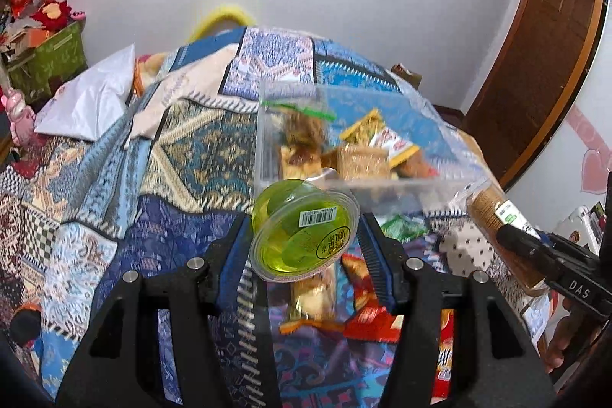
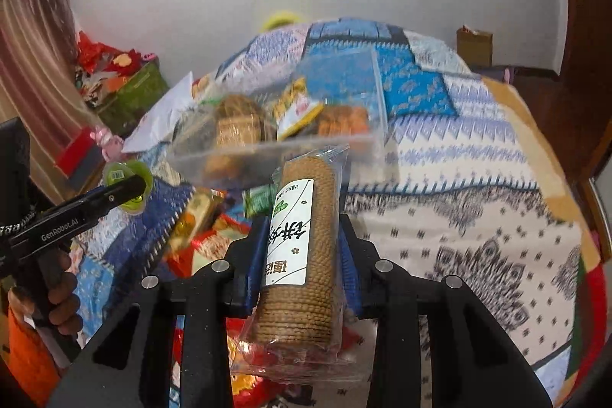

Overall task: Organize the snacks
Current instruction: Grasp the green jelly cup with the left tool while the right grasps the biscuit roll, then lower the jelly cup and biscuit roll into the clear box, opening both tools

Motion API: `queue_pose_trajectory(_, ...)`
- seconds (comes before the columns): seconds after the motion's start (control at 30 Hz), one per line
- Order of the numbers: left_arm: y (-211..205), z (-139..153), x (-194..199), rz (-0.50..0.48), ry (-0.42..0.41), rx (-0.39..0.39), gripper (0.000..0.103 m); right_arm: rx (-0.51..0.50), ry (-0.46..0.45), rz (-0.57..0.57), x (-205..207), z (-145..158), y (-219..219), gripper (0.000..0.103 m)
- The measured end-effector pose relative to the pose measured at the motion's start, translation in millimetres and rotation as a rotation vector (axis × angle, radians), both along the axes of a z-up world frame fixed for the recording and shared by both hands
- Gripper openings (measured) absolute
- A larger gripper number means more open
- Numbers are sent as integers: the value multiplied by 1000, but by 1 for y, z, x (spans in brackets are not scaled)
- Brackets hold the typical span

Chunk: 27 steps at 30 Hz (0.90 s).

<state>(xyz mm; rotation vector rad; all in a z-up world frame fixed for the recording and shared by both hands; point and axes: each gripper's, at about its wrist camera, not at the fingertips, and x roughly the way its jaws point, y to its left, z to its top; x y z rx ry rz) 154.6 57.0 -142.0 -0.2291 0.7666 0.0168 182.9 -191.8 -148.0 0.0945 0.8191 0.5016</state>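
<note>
My left gripper [image 1: 304, 236] is shut on a green jelly cup [image 1: 302, 230] and holds it above the bed, just in front of a clear plastic box [image 1: 267, 140] that holds several snacks. My right gripper [image 2: 302, 239] is shut on a roll of brown biscuits [image 2: 306, 236] in clear wrap with a white label, also held just before the box [image 2: 367, 144]. The biscuit roll [image 1: 493, 213] and right gripper show at the right of the left wrist view. The jelly cup [image 2: 128, 178] and left gripper show at the left of the right wrist view.
Loose snack packets [image 1: 367, 316] lie on the patterned quilt [image 1: 114, 217] below the grippers. A white pillow [image 1: 88, 98] and a green box of toys [image 1: 46, 56] are at the left. A wooden door [image 1: 535, 64] is at the right.
</note>
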Motion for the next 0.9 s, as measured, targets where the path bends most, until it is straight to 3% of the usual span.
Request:
queue_pose_trajectory(0.4,-2,15,45,-1,-46,25,57,15,-90,-47,48,20,5,32)
queue_pose_trajectory(0.9,6,-20,104,15,23,41,57,-67,-46,-32,111,-6,30,32)
